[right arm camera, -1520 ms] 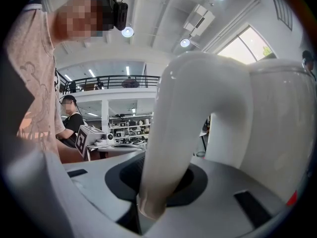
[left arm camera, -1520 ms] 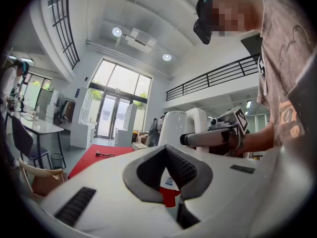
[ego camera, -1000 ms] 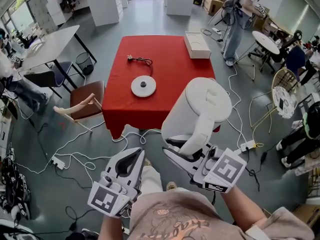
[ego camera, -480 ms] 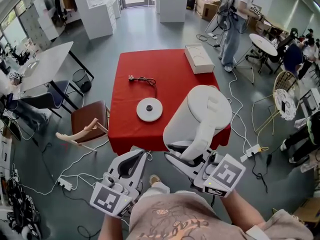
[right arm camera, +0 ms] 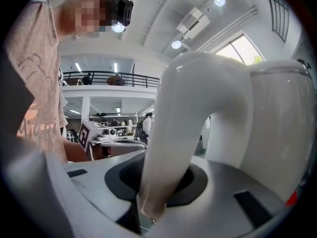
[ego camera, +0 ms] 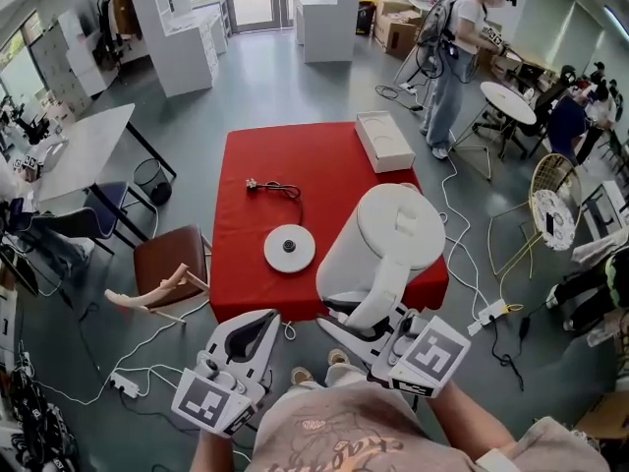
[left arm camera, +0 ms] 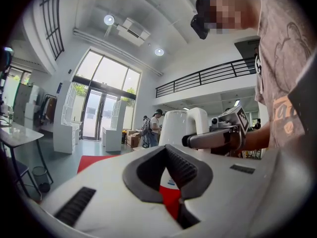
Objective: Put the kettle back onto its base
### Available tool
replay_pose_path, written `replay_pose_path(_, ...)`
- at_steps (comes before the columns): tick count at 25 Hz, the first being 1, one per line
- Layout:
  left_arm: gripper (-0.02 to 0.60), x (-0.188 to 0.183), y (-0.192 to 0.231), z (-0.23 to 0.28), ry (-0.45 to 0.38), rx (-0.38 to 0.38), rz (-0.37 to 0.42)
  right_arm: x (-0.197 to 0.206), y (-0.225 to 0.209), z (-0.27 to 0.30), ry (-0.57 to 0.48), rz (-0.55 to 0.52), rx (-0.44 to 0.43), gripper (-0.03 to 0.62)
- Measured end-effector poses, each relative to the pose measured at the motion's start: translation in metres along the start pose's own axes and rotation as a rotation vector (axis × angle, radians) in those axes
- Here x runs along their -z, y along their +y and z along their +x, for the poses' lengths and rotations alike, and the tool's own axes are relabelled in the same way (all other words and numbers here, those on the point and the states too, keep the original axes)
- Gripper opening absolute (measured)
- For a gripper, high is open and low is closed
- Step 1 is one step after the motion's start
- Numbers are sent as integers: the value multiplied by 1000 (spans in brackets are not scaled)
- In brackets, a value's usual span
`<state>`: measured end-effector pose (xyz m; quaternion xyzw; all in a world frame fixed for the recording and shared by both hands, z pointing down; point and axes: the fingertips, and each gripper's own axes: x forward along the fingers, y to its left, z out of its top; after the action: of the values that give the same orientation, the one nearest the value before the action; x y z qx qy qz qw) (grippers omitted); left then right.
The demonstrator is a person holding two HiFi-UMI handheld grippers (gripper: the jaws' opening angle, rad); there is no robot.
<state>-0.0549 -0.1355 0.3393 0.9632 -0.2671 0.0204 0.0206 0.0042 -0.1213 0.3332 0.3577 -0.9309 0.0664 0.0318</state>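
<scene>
The white kettle (ego camera: pixel 388 239) hangs upright in the air over the near right edge of the red table (ego camera: pixel 334 170). My right gripper (ego camera: pixel 344 321) is shut on its handle (right arm camera: pixel 168 148), which fills the hollow between the black pads. The round white base (ego camera: pixel 289 248) lies on the cloth to the kettle's left, its cord and plug (ego camera: pixel 273 187) behind it. My left gripper (ego camera: pixel 265 317) is held level just short of the table's near edge. It is shut with nothing in it, and red cloth shows through its hollow (left arm camera: pixel 171 202). The kettle (left arm camera: pixel 181 128) also shows beyond it.
A flat white box (ego camera: pixel 385 141) lies on the table's far right corner. A brown chair (ego camera: pixel 169 264) stands at the table's left, and cables and a power strip (ego camera: pixel 126 383) lie on the floor. A person (ego camera: pixel 452 57) stands beyond the table; others sit at right.
The table and base have drawn nearer in the head view as both grippers moved toward them. The kettle stays held in the right gripper, now over the table's near right edge.
</scene>
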Motion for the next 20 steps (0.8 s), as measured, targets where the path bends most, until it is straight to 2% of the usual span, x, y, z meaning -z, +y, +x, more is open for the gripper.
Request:
replay_pose_path(9,-3,10,10,20,-9,-26,-16,10,-16,15,20,13,-48,100)
replay_pose_path(20,-3,20,17,20,54,-55,-57,13,-30,47,22,17,-110,100)
